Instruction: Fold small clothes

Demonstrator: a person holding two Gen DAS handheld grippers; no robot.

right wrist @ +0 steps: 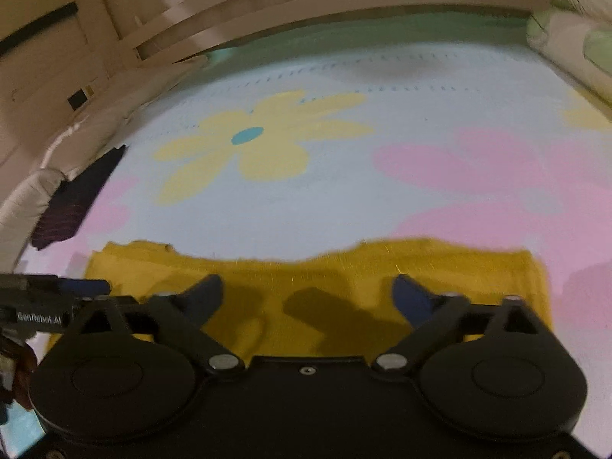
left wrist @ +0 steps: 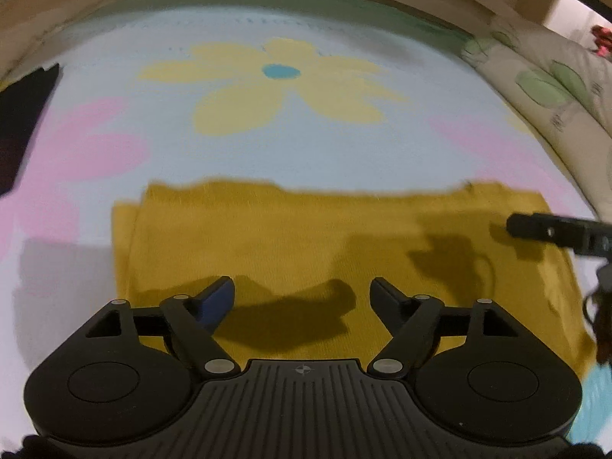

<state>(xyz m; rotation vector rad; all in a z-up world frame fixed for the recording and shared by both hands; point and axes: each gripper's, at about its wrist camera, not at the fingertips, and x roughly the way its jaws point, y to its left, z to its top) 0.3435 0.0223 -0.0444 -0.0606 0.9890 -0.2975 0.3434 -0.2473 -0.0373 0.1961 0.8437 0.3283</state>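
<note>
Garment: mustard-yellow knit cloth piece [left wrist: 306, 237], folded into a wide rectangle, laid flat on bed; seen at 6 o'clock of the sheet in both views. A second layer's edge shows at its 9 o'clock side in left wrist view.
Surface: pale-blue bedsheet w/ big yellow and pink flower print [left wrist: 344, 145]; yellow flower w/ teal centre [right wrist: 248, 135] sits at 12 o'clock from the garment.
Left gripper [left wrist: 302, 290]: jaws spread wide, nothing pinched; held over garment's near part, shadow cast on the cloth.
Right gripper [right wrist: 308, 288]: jaws spread wide, nothing pinched; held over garment, pads clear of fabric as far as can be told. Its finger is seen at 3 o'clock in left wrist view.
Other: dark cloth item [right wrist: 76, 199] at 9 o'clock edge of sheet, well apart from garment; leaf-print pillow [left wrist: 554, 88] at 2 o'clock.
</note>
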